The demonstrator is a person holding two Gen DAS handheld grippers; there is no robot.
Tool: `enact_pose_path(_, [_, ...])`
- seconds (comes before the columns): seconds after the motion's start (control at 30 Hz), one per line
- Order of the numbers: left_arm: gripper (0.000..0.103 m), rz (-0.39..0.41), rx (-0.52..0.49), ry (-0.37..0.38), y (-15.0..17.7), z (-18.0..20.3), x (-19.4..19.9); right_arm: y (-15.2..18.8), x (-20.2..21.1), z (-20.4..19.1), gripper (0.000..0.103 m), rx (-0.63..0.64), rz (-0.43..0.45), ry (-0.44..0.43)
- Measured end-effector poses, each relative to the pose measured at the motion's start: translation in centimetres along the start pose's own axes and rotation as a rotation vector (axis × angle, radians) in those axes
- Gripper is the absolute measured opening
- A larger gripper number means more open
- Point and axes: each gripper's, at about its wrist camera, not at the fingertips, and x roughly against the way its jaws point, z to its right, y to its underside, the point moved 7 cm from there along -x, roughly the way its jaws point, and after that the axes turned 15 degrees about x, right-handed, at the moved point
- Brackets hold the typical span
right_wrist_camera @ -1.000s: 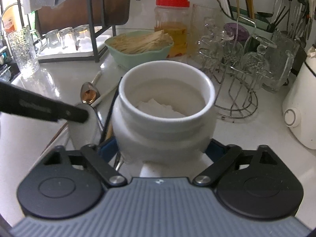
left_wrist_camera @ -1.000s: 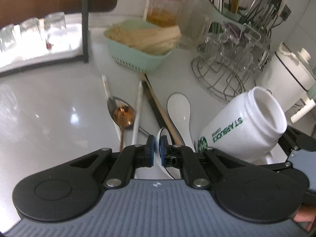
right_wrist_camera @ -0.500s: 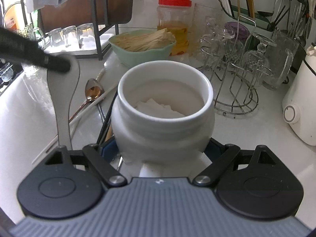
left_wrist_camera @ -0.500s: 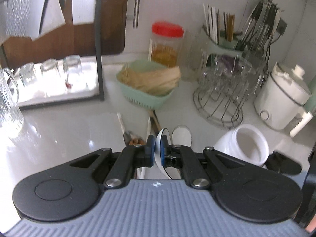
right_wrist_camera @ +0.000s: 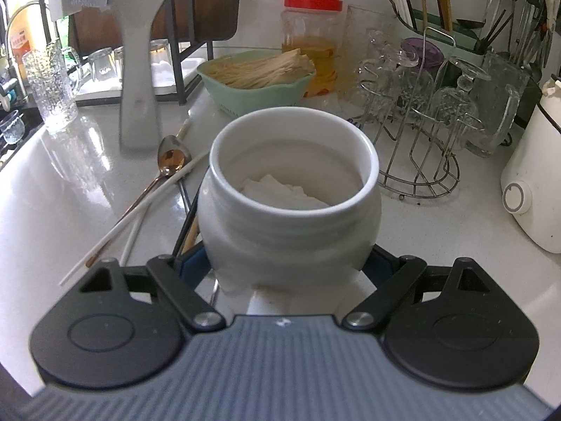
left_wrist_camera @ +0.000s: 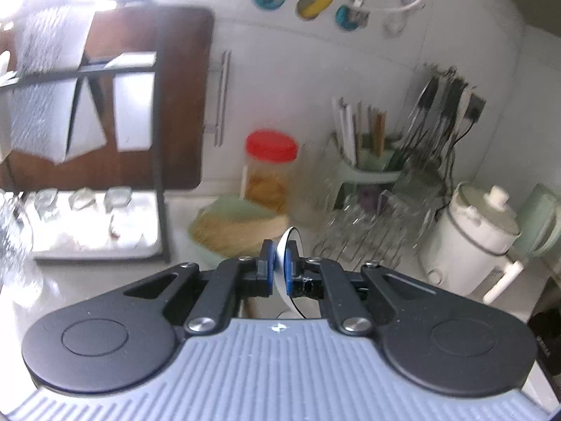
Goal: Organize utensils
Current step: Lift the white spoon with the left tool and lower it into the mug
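Note:
My left gripper (left_wrist_camera: pixel 279 256) is shut on a white ceramic spoon (left_wrist_camera: pixel 288 238), held high above the counter. In the right wrist view that spoon (right_wrist_camera: pixel 136 70) hangs upright at the upper left, handle end down, above the counter. My right gripper (right_wrist_camera: pixel 285 259) is shut on a white ceramic jar (right_wrist_camera: pixel 291 217) that stands mouth up with crumpled white paper (right_wrist_camera: pixel 280 193) inside. Left of the jar lie a copper spoon (right_wrist_camera: pixel 171 158), white chopsticks (right_wrist_camera: pixel 140 217) and dark chopsticks (right_wrist_camera: pixel 187 224) on the white counter (right_wrist_camera: pixel 70 182).
Behind the jar stand a green basket of pale sticks (right_wrist_camera: pixel 256 84) and a red-lidded jar (right_wrist_camera: pixel 312 35). A wire rack of glasses (right_wrist_camera: pixel 417 161) and a white cooker (right_wrist_camera: pixel 536 175) are at the right. A glass mug (right_wrist_camera: pixel 52 87) stands far left.
My left gripper has risen with the white spoon, which now hangs high at the left of the right wrist view. The right gripper and jar have stayed put.

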Motion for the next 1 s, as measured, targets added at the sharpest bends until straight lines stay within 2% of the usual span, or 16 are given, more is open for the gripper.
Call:
enact_pose_path(0.2, [0.007, 0.02, -0.037, 0.049, -0.5, 3.3, -0.6, 0.1, 0.1, -0.1, 0.091, 0.003, 0.004, -0.007])
enact_pose_path(0.4, [0.007, -0.007, -0.125, 0.072, 1.3, 5.7, -1.9, 0.0, 0.1, -0.1, 0.091, 0.0, 0.0, -0.009])
enact_pose_path(0.8, [0.008, -0.134, -0.233, 0.082, 4.7, 7.2, -2.8, 0.2, 0.1, 0.0, 0.091, -0.001, 0.005, -0.017])
enact_pose_path(1.0, [0.009, -0.281, -0.288, 0.071, 6.0, 7.0, -2.5, 0.3, 0.3, -0.1, 0.091, 0.013, 0.006, -0.029])
